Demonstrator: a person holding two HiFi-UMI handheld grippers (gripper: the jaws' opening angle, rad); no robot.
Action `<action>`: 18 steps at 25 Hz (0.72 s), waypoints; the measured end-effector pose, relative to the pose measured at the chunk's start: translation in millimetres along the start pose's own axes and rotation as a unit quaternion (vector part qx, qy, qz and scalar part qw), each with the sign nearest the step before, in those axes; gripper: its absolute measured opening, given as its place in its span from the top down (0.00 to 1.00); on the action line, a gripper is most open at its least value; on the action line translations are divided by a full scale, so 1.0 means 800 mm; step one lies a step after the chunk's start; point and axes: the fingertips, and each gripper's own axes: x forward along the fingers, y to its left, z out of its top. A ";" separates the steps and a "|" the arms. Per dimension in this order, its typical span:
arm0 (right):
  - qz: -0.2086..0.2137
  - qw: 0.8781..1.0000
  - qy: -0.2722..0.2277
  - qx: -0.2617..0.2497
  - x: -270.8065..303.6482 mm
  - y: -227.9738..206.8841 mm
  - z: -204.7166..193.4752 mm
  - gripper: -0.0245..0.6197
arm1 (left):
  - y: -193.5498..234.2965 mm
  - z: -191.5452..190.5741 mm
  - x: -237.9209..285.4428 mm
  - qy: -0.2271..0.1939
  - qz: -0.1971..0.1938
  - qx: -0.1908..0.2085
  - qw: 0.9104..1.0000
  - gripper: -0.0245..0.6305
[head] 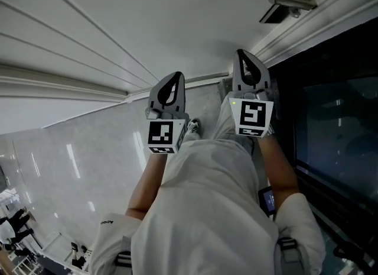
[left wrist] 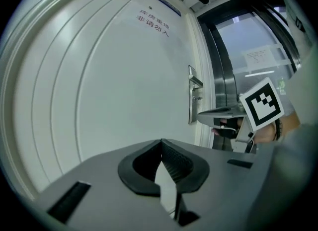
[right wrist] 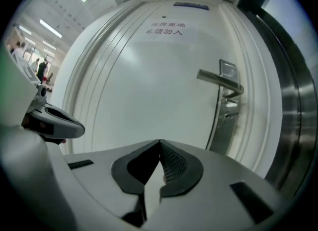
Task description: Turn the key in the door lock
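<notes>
**Two grippers clenched, both facing the lock plate**

Both of my grippers are pointing roughly level at the white door (right wrist: pixel 139 86), and neither one is touching it. The lock plate (right wrist: pixel 226 110) is sitting ahead of my right gripper (right wrist: pixel 159 143) and off to its right, near the door's edge. Its long axis is running up and down the door. The lever handle (right wrist: pixel 217 79) is sticking out from the top of that plate, lying level and pointing left across the space ahead of my right gripper's tips. A small round fitting (right wrist: pixel 228 115) is showing on the plate below the lever. Whether a key is sitting in it is too small for me to tell.

I am holding my right gripper clenched, its jaws meeting at the tips with nothing between them, well apart from the plate. My left gripper (left wrist: pixel 160 143) is doing the same, jaws pressed together and gripping nothing. From it, the plate is lying ahead and to the right, and my right gripper is showing on that same side. Seen from my head, the two grippers are riding side by side, the right one reaching slightly further ahead.
</notes>
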 end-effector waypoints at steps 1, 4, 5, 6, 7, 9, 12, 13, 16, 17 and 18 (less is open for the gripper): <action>0.018 1.000 -0.001 0.026 0.001 0.013 -0.004 0.96 | 0.005 0.000 -0.006 -0.001 0.008 0.001 1.000 0.95; 0.074 0.992 -0.008 0.102 0.002 0.051 -0.012 0.96 | 0.016 -0.004 -0.025 0.004 0.028 0.005 1.000 0.95; 0.090 0.989 -0.010 0.120 0.003 0.064 -0.013 0.96 | 0.020 -0.008 -0.031 0.007 0.035 0.006 0.999 0.95; 0.104 0.986 -0.013 0.132 0.004 0.078 -0.014 0.96 | 0.025 -0.012 -0.037 0.011 0.043 0.006 0.999 0.95; 0.118 0.983 -0.016 0.143 0.005 0.091 -0.013 0.96 | 0.028 -0.014 -0.042 0.014 0.051 0.006 0.999 0.95; 0.151 0.975 -0.021 0.163 0.004 0.118 -0.011 0.96 | 0.035 -0.019 -0.053 0.019 0.064 -0.001 0.998 0.95; 0.183 0.967 -0.032 0.174 -0.001 0.148 0.000 0.96 | 0.046 -0.023 -0.064 0.021 0.080 -0.012 0.997 0.95; 0.192 0.965 -0.035 0.175 -0.005 0.157 0.005 0.96 | 0.052 -0.021 -0.071 0.019 0.088 -0.006 0.996 0.95; 0.219 0.956 -0.045 0.188 -0.017 0.186 0.024 0.96 | 0.068 -0.006 -0.091 -0.002 0.109 0.010 0.994 0.95; 0.224 0.955 -0.047 0.189 -0.021 0.193 0.030 0.96 | 0.072 -0.001 -0.096 -0.009 0.113 0.012 0.993 0.95; 0.230 0.954 -0.050 0.188 -0.025 0.200 0.034 0.96 | 0.075 0.002 -0.100 -0.015 0.117 0.014 0.993 0.95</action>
